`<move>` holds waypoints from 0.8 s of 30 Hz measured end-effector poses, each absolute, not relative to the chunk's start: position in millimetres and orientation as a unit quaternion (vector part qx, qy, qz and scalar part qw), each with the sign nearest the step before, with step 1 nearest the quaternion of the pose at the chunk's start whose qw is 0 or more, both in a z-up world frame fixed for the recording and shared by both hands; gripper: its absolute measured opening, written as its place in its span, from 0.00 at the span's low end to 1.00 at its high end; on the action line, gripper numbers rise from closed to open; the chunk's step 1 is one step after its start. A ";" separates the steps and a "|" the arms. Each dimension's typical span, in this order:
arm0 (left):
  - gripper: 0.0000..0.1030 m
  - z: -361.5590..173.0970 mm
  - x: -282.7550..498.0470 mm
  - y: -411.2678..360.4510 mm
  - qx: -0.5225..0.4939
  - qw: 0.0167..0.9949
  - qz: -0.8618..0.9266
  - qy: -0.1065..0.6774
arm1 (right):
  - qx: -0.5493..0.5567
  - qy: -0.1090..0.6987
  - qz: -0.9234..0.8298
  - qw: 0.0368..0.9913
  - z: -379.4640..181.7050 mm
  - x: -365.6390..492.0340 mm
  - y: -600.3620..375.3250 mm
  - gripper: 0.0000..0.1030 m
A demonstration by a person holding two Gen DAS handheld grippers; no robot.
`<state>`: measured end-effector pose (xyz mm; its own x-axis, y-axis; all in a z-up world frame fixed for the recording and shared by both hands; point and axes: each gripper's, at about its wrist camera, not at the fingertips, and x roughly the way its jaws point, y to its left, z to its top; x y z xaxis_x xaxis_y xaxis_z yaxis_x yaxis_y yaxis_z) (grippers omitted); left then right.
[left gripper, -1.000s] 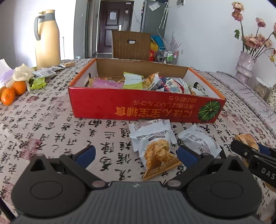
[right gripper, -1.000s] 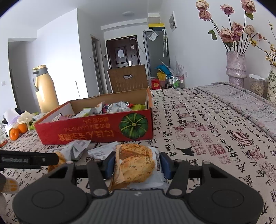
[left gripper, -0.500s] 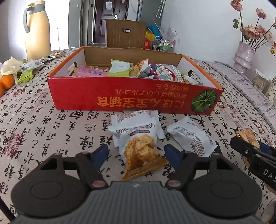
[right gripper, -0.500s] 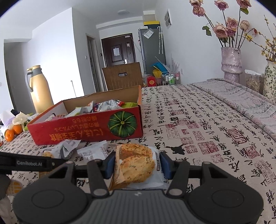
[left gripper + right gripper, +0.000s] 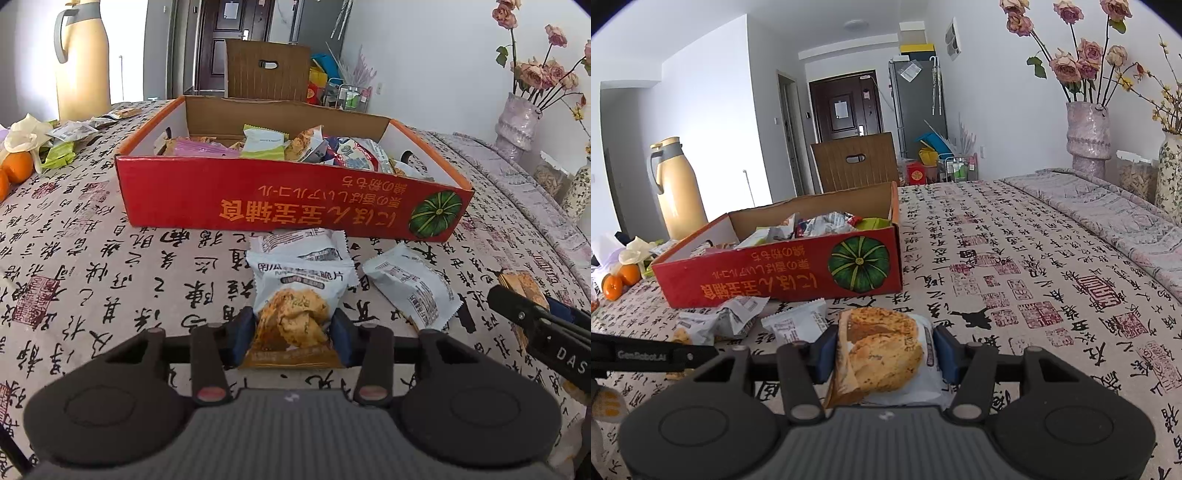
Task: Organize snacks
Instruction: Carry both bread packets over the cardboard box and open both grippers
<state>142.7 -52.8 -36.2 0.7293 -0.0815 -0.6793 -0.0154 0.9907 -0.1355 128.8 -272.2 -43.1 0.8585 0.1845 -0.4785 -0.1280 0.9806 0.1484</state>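
a: a room with a dark door at the back, and a worktop [image 5: 110, 280] under a cloth printed with black brush characters. far left a yellow flask [image 5: 83, 59] and oranges [image 5: 18, 168], then the red box [image 5: 295, 199] already holding snacks.

b: and the left gripper [image 5: 291, 332]?

a: its jaws have just been closing and now sit narrow, pads against both sides of a crisp packet [image 5: 295, 306]. the packet lies on the cloth just before the box, its long axis running away from the camera toward the box, picture end nearest the jaws. it rests on a second white packet [image 5: 299, 247]; a third packet [image 5: 410, 288] lies just to the right.

b: how best to lift it?

a: i'd raise it straight up so the one beneath doesn't drag, then carry it over the box's near wall.

b: the right gripper [image 5: 884, 354]?

a: about half open, pressed on its own snack packet [image 5: 882, 354], which points forward too, near the box's pumpkin corner.
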 end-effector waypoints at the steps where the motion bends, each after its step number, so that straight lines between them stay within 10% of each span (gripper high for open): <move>1: 0.44 -34.4 141.1 -52.0 -0.066 0.928 -0.020 0.365 | 0.055 0.252 0.081 0.963 -41.9 128.5 -271.8 0.52; 24: 0.44 49.6 161.0 -28.5 -0.050 0.966 -0.038 0.250 | 0.019 0.189 0.109 0.976 20.6 173.2 -223.7 0.53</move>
